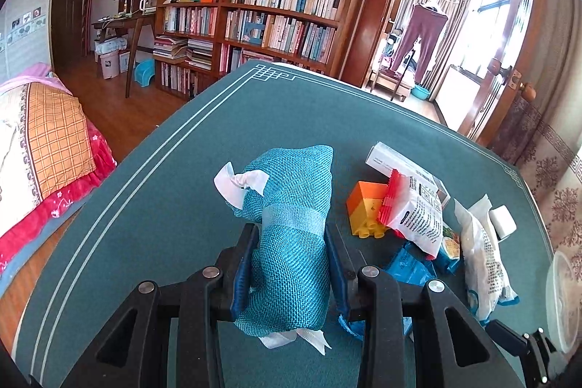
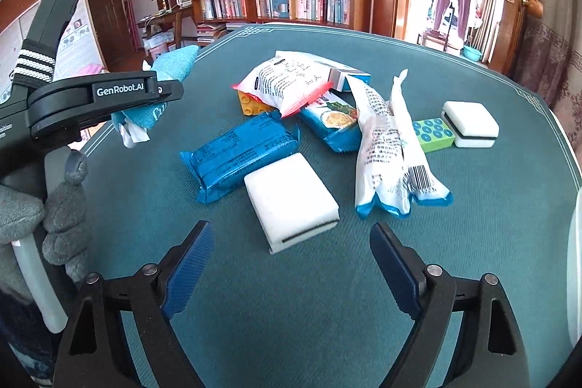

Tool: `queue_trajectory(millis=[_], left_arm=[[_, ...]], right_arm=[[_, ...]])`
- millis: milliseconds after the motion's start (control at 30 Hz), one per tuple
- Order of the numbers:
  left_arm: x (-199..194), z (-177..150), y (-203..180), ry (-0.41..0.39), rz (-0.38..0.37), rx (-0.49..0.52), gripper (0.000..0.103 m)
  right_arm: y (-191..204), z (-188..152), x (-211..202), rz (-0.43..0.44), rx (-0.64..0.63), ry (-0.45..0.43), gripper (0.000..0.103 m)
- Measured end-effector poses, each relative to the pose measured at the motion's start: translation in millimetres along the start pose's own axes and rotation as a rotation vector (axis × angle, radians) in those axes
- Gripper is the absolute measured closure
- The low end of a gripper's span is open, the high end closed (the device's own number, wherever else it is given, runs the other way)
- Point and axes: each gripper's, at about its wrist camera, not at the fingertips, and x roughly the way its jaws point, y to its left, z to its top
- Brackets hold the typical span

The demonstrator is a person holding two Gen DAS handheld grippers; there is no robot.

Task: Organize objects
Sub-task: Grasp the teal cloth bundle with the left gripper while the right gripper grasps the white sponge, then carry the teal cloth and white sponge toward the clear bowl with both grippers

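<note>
Left hand-held gripper [image 1: 291, 257] clamps one teal pouch [image 1: 291, 213]; right hand-held gripper [image 2: 291, 242] gapes near two white sponges [image 2: 291, 202].

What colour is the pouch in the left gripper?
Teal woven pouch, white ribbon; best in the left wrist view.

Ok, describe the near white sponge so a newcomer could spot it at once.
On the green table, find the heap of snack packets. The white sponge lies at its near edge, beside the blue packet. Unlike the far sponge, it sits straight ahead of the right gripper.

You worked in a home bedroom/study: bed w/ quilt [image 1: 43, 148] off the tabletop's [image 1: 145, 206] left edge, full bookshelves [image 1: 262, 13], laundry [image 1: 422, 39] hanging beyond.
</note>
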Motion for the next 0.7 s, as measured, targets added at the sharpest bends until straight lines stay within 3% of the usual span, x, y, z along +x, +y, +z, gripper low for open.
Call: queue_trajectory(millis=[133, 233, 300, 400, 700], left_arm=[[2.4, -2.0, -1.9, 0.008, -0.002, 0.007, 0.064], [2.9, -3.6, -3.1, 0.011, -0.002, 0.013, 0.064], [3.3, -4.6, -3.6, 0.013, -0.003, 0.015, 0.064], [2.9, -5.9, -2.8, 0.013, -0.003, 0.015, 0.064], [0.6, -8.4, -6.1, 0.011, -0.012, 0.034, 0.064]], right_arm=[[-3.8, 4.2, 14.2, -0.016, 0.008, 0.002, 0.018], [-5.0, 4.4, 19.3, 0.004, 0.023, 0.014, 0.029], [-3.9, 4.0, 23.1, 0.007, 0.018, 0.028, 0.042], [-1.8, 2.3, 22.1, 0.013, 0.01, 0.029, 0.05], [4.2, -21.6, -15.5, 0.05, 0.033, 0.012, 0.051]])
